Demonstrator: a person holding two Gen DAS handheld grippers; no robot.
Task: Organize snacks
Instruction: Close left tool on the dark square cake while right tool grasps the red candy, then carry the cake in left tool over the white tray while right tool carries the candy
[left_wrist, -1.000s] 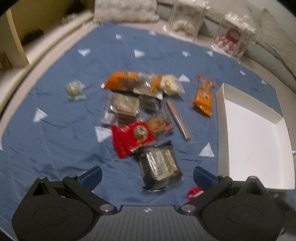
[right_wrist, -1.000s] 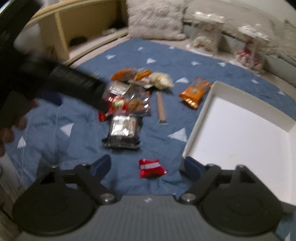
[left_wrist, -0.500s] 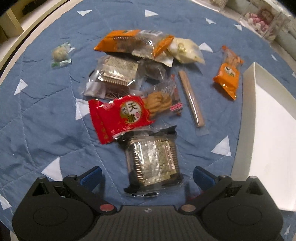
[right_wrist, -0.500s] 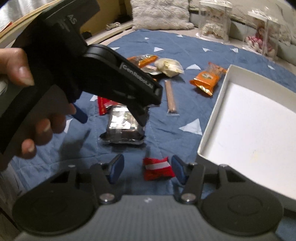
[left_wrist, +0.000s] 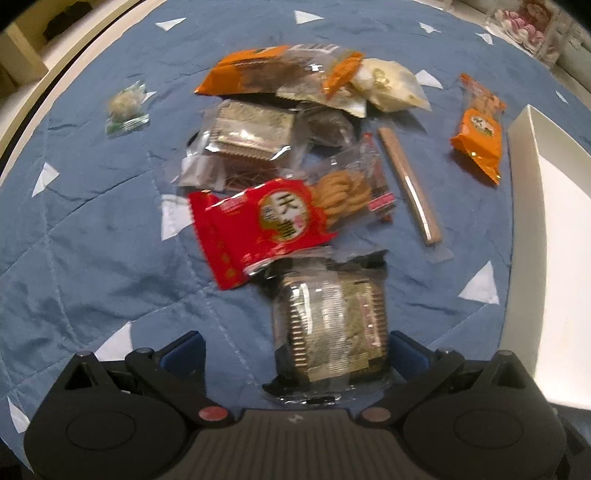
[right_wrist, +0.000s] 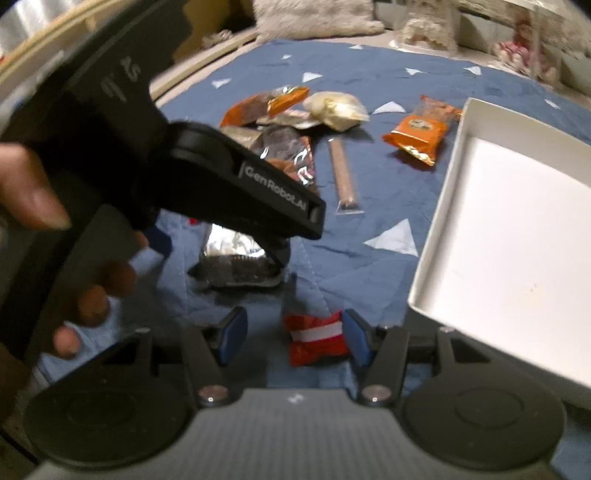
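Blue quilted surface with white triangles — snacks heaped at frame centre, white tray at right. Left gripper spread wide around dark biscuit pack; right gripper spread wide around small red packet. Grey cushion seen at top.

Bare blue quilt lies open left of the snack pile, with only a small green-wrapped sweet well apart on it. On the right, the white tray walls off that side (its rim stands upright). The left gripper crosses in front of the right gripper, blocking its leftward path.
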